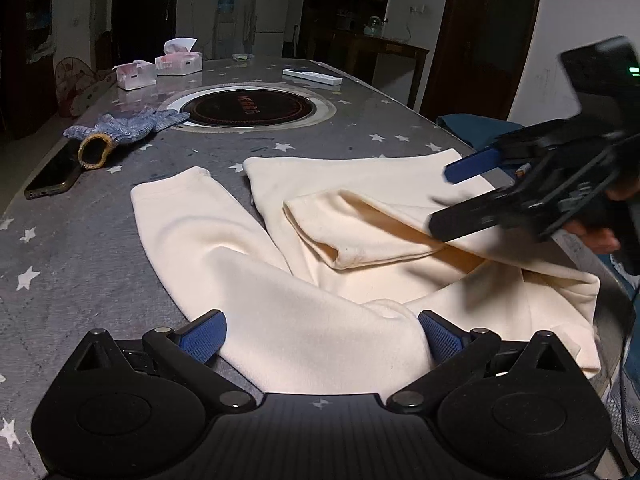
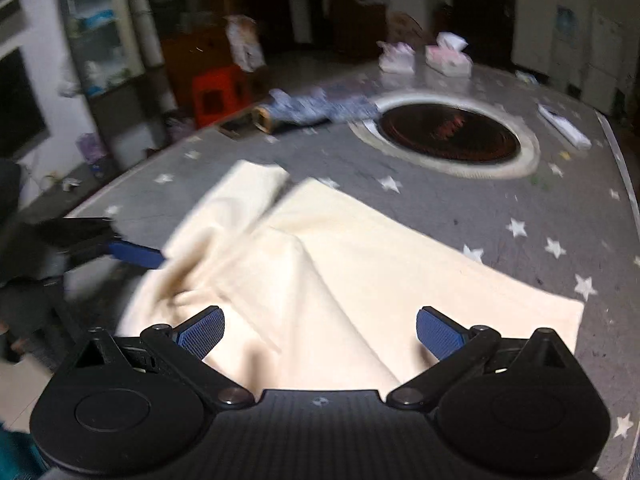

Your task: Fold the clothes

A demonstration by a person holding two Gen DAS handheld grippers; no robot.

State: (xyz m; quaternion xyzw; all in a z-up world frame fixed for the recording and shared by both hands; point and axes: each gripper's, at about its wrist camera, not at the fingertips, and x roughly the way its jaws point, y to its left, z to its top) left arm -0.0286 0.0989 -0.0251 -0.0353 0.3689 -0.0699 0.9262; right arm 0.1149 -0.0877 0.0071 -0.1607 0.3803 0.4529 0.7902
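Note:
A cream sweatshirt (image 1: 360, 216) lies on the grey star-patterned table (image 1: 80, 240), one sleeve folded across its body, the other stretched toward the far left. My left gripper (image 1: 320, 336) is open, its blue pads either side of the near sleeve and shoulder. My right gripper (image 1: 460, 196) shows at the right, open, hovering over the folded sleeve. In the right wrist view the sweatshirt (image 2: 360, 264) fills the foreground, my right gripper (image 2: 320, 332) is open above it, and the left gripper (image 2: 132, 254) sits at the garment's left edge.
A round burner inset (image 1: 248, 109) sits mid-table. A blue knit glove (image 1: 120, 128) and a phone (image 1: 52, 176) lie at the left. Two tissue boxes (image 1: 160, 68) and a white remote (image 1: 312, 77) lie at the far end. A teal cloth (image 1: 476, 128) lies at the right edge.

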